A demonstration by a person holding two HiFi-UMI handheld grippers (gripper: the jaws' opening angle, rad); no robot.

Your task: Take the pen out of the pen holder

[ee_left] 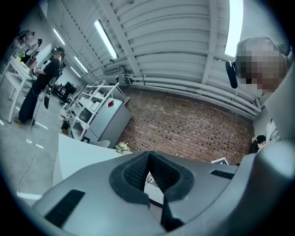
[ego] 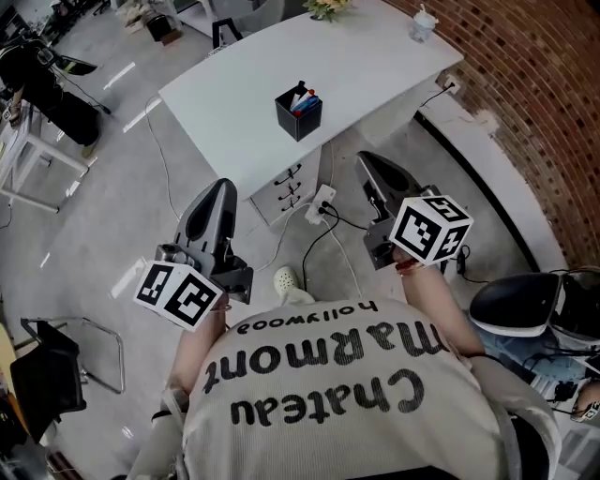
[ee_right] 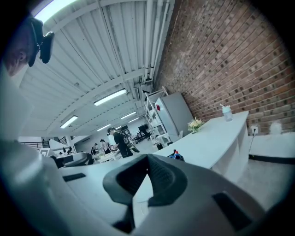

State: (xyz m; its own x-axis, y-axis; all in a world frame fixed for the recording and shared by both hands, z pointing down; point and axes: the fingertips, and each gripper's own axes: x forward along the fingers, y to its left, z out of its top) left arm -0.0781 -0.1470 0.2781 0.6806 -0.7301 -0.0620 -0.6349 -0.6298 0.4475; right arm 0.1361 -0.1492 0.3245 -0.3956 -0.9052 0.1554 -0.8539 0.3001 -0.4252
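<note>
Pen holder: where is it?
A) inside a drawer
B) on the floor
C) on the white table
C: the black pen holder stands on the white table, with pens sticking out of its top.

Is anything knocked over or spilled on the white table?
No, nothing stands out. The black pen holder stands upright on the white table with its pens inside. The cup at the far corner is upright too.
</note>
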